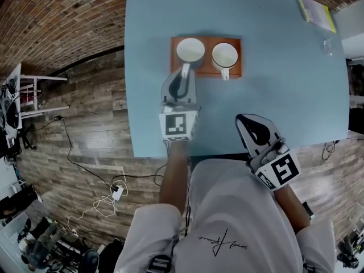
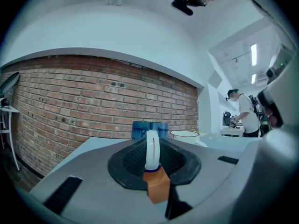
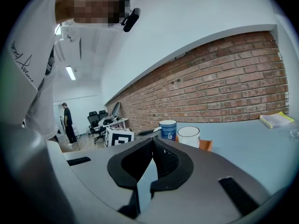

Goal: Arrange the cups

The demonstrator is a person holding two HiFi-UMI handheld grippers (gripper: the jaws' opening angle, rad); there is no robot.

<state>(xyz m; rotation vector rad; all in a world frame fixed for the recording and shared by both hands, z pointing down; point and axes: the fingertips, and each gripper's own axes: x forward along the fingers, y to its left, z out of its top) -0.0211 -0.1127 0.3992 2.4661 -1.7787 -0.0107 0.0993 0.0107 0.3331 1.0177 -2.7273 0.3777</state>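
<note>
An orange tray lies on the blue table with two cups on it. The left one is a blue cup with a white inside, also seen as the blue cup ahead of my left gripper. That left gripper is shut on the cup's white handle, just above the tray's corner. The white cup stands to the right, its handle toward me. My right gripper hovers near the table's front edge, shut and empty. From the right gripper both cups show: blue cup, white cup.
A yellow booklet lies at the table's far right corner, with a small clear glass near the right edge. The table's front edge runs just under my grippers. A brick wall stands behind the table. A person stands far off.
</note>
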